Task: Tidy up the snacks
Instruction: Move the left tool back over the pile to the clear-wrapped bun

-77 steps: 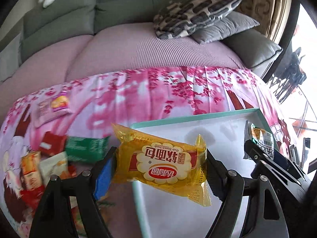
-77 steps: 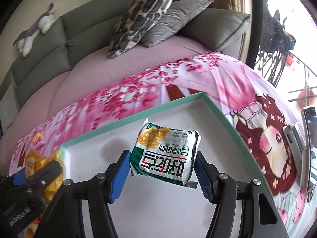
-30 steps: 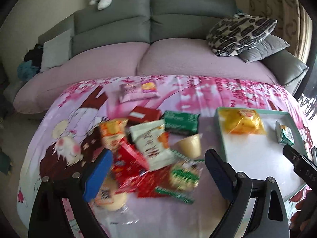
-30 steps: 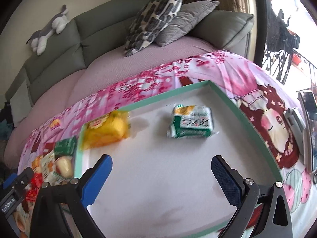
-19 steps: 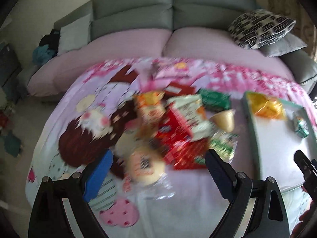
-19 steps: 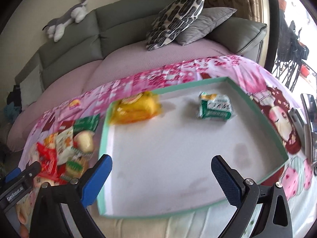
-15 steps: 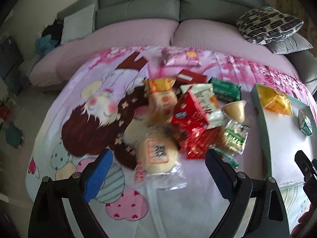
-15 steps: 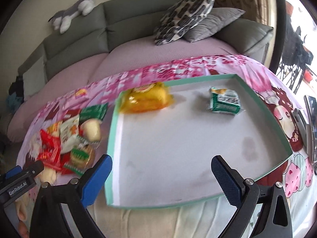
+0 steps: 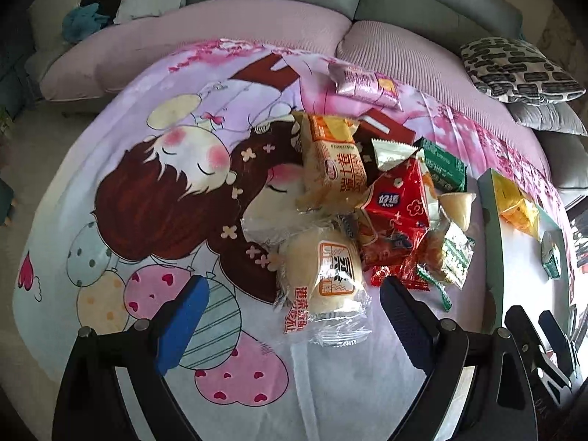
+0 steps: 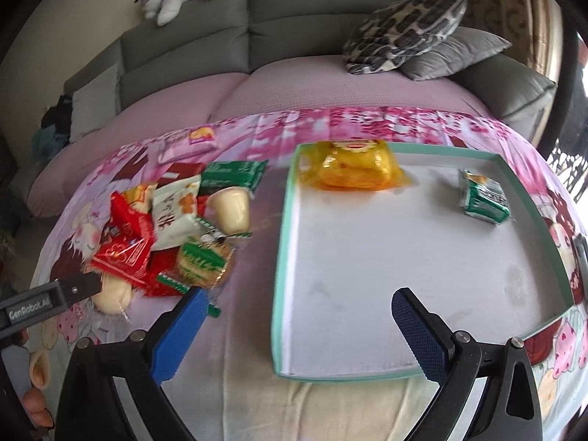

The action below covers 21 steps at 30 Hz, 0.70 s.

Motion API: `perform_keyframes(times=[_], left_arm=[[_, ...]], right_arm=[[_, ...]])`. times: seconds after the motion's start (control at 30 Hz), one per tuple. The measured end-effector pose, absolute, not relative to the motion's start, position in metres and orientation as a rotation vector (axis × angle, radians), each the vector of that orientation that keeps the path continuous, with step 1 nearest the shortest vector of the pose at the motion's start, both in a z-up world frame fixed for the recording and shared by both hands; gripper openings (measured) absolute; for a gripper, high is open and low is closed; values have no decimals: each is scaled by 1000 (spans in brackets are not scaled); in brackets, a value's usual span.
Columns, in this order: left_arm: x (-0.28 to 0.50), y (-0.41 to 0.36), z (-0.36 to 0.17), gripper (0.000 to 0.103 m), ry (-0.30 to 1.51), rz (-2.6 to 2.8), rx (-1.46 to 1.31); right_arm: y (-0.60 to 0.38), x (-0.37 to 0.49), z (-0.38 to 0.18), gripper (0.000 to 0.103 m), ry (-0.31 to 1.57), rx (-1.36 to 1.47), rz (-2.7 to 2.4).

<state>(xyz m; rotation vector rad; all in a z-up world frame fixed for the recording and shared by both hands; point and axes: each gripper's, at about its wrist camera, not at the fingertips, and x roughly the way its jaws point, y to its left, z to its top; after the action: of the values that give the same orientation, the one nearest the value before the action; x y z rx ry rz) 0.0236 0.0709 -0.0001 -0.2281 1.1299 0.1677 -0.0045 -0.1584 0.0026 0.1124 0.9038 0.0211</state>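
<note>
Both tools are hanging above the cartoon-print cloth (image 9: 147,198), each carrying nothing.

My left tool (image 9: 292,325) is spreading wide over the near edge of the snack pile (image 9: 375,205). Between its blue pads, a little ahead of them, a round pale bun in a clear wrapper (image 9: 323,275) is lying flat on the cloth. Beyond the bun, packets are overlapping one another: a red packet (image 9: 397,202), an orange-and-cream bread packet (image 9: 336,163), a dark red box (image 9: 386,132), a green packet (image 9: 443,165), and a pale pudding cup (image 9: 457,207) tipped on its side. A pink packet (image 9: 364,82) is sitting apart at the far side, near the sofa (image 9: 286,3).

My right tool (image 10: 296,325) is likewise gaping wide, straddling the near-left corner of the green-rimmed tray (image 10: 279,268): left pad over the cloth, right pad over the tray floor. Inside the tray, the yellow packet (image 10: 354,165) is lying in the far-left corner against the rim, and the small green-and-white packet (image 10: 485,196) is resting near the far-right side, well apart from it. The pile is lying just left of the tray, not touching it as far as I can tell.
</note>
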Motion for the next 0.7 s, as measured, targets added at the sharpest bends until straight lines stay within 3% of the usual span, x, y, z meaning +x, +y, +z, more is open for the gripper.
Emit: perform_keyframes(times=[0.33, 0.37, 0.47, 0.7], left_arm=[[42, 58, -18, 94, 1198, 138, -182], [43, 56, -18, 91, 1196, 135, -180], [44, 53, -19, 64, 1200, 122, -181], [42, 54, -20, 56, 1202, 116, -196]], right_arm=[[-151, -4, -3, 101, 929, 129, 51], [-152, -3, -3, 102, 930, 131, 50], [-155, -3, -4, 101, 933, 145, 43], [-159, -3, -4, 101, 936, 163, 36]])
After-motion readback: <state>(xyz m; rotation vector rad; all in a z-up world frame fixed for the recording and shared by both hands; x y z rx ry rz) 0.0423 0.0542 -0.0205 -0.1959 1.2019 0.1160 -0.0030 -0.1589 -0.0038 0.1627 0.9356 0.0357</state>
